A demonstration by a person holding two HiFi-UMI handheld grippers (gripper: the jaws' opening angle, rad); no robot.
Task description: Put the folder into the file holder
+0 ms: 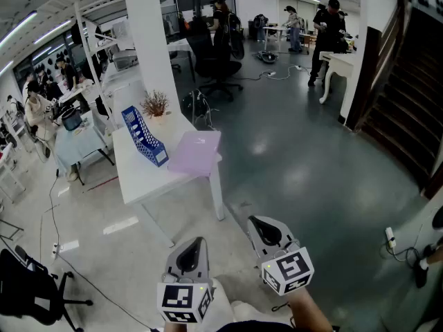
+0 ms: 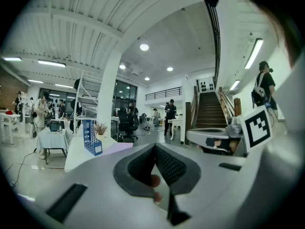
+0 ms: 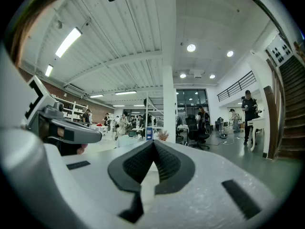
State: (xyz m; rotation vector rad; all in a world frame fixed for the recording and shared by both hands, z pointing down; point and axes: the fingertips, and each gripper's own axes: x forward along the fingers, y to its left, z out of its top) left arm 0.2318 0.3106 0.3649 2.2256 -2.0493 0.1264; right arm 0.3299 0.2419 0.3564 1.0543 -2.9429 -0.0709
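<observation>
Tongs closed, empty: left tongs (image 2: 155, 149), right tongs (image 3: 153, 144).

Pale lilac folder (image 1: 196, 151) lies flat at the right end of the white table (image 1: 138, 178). Just to its left, the blue perforated file holder (image 1: 144, 135) stands upright.

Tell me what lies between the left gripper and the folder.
Head view: only bare floor and the table's near edge separate the left gripper from the folder.
</observation>
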